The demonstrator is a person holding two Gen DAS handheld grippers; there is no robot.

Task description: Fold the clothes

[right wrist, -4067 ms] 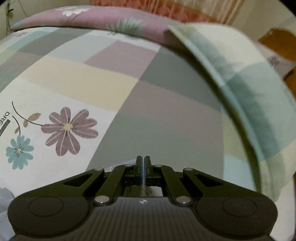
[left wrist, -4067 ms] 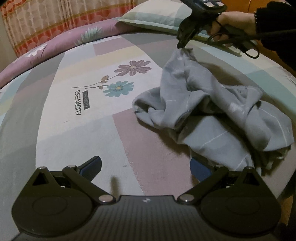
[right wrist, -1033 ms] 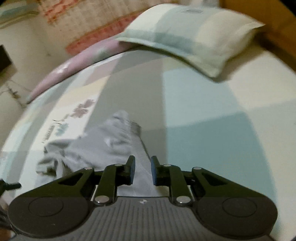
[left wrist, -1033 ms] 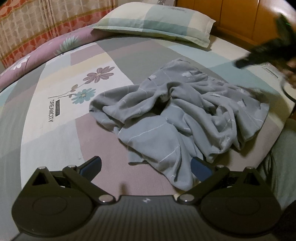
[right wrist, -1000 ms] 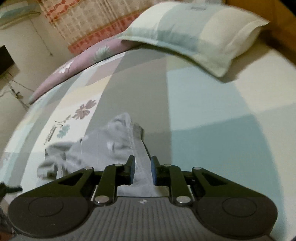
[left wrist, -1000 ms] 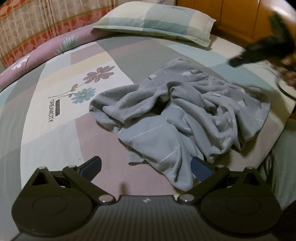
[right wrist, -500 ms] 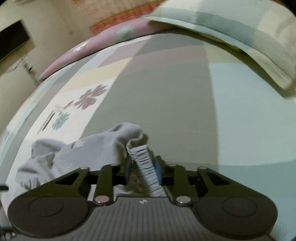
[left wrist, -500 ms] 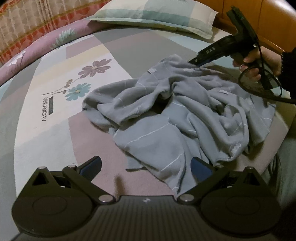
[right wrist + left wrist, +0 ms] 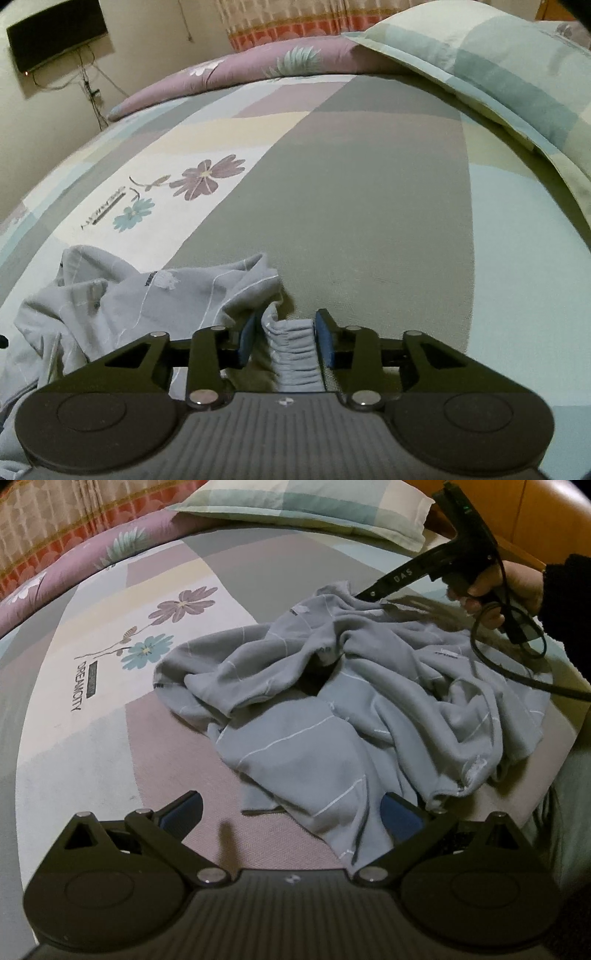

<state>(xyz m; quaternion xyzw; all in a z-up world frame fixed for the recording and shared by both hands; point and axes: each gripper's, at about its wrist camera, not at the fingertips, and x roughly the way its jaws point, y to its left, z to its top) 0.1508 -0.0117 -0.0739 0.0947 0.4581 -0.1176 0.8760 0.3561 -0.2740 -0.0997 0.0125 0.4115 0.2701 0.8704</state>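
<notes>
Since the crumpled grey thin-striped soft cotton garment (image 9: 354, 701) looks limp and light, its gathered elastic waistband (image 9: 295, 350) between the spread right gripper (image 9: 284, 341) offers firm hold; the left gripper (image 9: 291, 812) gapes wide over the near hem.

- I see a bed (image 9: 369, 206) with a patchwork flowered sheet.
- A checked pillow (image 9: 314, 506) lies at its head, a wooden headboard (image 9: 535, 513) behind.
- Patterned curtains (image 9: 280, 18) hang beyond.
- A dark screen (image 9: 55, 33) hangs on the pale wall (image 9: 44, 122).
</notes>
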